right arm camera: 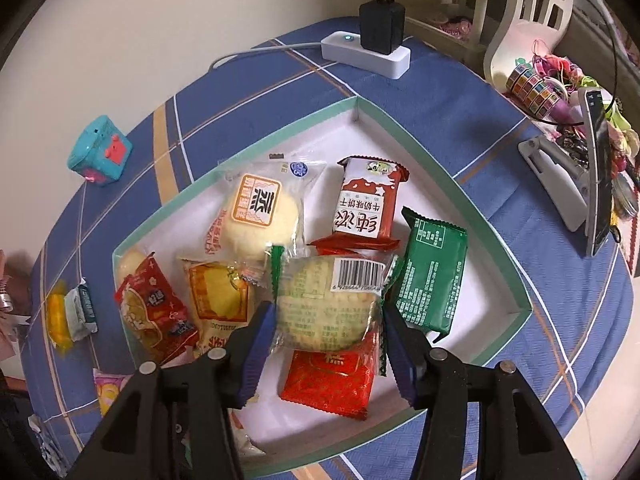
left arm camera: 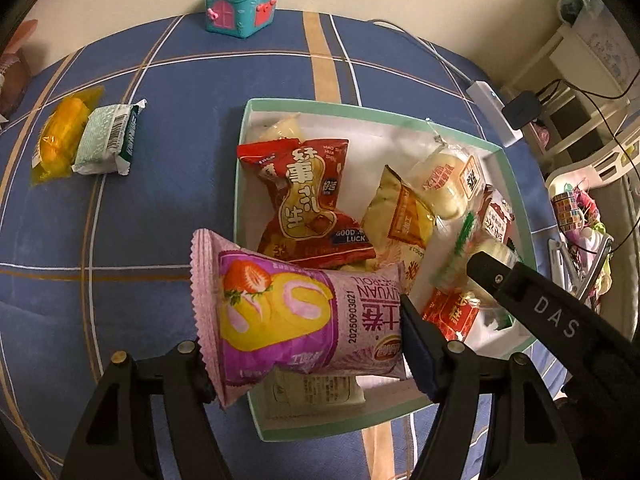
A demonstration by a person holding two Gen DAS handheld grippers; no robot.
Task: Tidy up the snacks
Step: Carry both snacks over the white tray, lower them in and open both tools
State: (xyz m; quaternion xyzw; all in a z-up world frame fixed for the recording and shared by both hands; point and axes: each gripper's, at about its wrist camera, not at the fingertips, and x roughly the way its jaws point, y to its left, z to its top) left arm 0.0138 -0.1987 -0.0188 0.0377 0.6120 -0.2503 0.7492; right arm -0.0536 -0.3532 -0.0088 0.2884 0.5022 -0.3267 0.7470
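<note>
My left gripper is shut on a pink strawberry roll packet, held over the near left corner of a white box with a green rim. My right gripper is shut on a clear cracker packet with green ends, held above the box; it also shows in the left wrist view. The box holds several snacks: a red peanut bag, a bun packet, a red biscuit packet, a green packet.
On the blue checked cloth left of the box lie an orange snack and a pale green packet. A teal toy house stands at the back. A white power strip with a charger and a phone stand sit to the right.
</note>
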